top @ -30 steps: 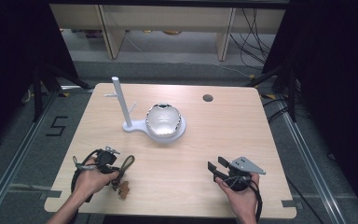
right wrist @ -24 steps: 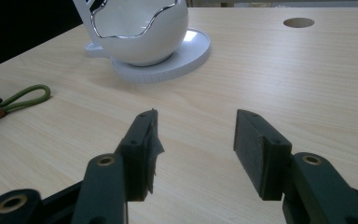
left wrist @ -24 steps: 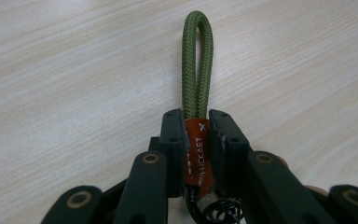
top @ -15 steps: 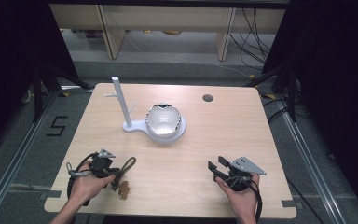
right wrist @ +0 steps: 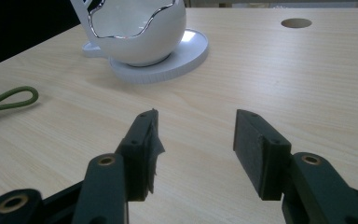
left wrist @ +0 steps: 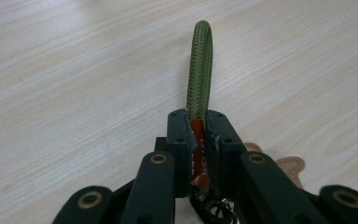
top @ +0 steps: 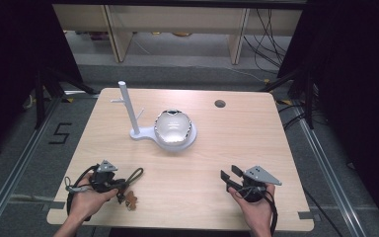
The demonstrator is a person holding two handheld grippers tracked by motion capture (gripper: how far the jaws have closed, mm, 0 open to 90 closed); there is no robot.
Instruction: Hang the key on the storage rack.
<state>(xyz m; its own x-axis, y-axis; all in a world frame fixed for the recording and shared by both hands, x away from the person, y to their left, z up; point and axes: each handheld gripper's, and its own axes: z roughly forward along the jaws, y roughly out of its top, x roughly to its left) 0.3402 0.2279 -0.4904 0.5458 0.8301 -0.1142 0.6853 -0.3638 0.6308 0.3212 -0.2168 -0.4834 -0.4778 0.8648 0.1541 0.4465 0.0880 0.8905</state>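
1. The green cord loop (left wrist: 199, 70) of a keyring strap lies near the table's (top: 256, 133) front-left corner, with an orange tag (left wrist: 198, 154) and small brown charms (top: 131, 200) at its end.
2. The left gripper (left wrist: 198, 121) pinches the strap at the tag, jaws pressed onto it, probably so that the loop stays free for hanging.
3. The right gripper (right wrist: 196, 140) rests near the front-right corner with jaws spread, holding nothing.
4. Toward the middle stands a white egg-shaped dish (top: 173, 126) beside a branched post (top: 128, 106), likely the hanger.
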